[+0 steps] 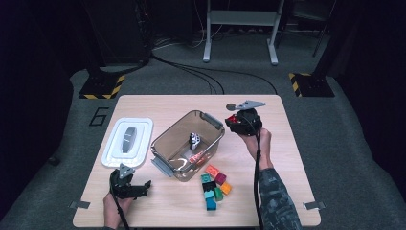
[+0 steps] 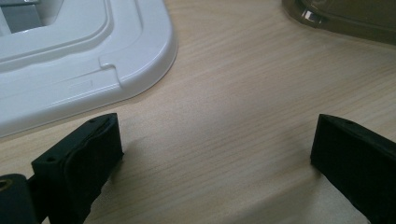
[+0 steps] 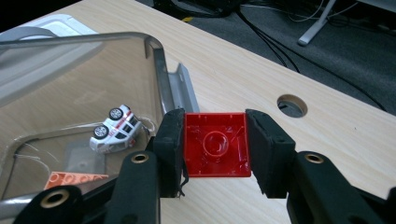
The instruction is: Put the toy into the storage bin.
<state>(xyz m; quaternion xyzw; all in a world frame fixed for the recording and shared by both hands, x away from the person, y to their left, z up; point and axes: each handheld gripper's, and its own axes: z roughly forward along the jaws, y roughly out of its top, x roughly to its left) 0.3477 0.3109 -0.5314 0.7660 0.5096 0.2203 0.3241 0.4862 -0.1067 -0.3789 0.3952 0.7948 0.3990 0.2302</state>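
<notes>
Nearest the lens, in the right gripper view: right gripper [image 3: 215, 149], jaws pinching a red block [image 3: 216, 144] from both sides, hollow underside turned toward the camera. Held off the table, just beside the near rim of the clear bin [image 3: 156, 60], over bare wood. Seen from the high view as a spot of red in the gripper [image 1: 238, 122] at the bin's right-hand end, raised by the right hand [image 1: 254, 139].

Inside the bin [image 1: 189, 143]: a small white toy car [image 3: 115, 129] tipped on its side, wheels showing, and an orange block [image 3: 77, 179] flat on the floor, near the car. Grey latch handle [image 3: 182, 88] folded out at the bin's end wall, close behind the red block.

In front of the bin, on the table [image 1: 287, 191]: a cluster of loose blocks [image 1: 214, 186], orange, magenta, green and teal, touching or nearly touching one another, well apart from the held block.

Left of the bin: white lid [image 1: 128, 142] lying flat, grey handle up. Left gripper [image 1: 130, 188] near the lid's front edge, low over the wood, held by the left hand [image 1: 115, 207]. Jaws spread wide in the left gripper view [image 2: 215, 149], nothing between them but bare table; lid corner [image 2: 84, 60] just ahead of one jaw, bin edge [image 2: 341, 18] farther off.
</notes>
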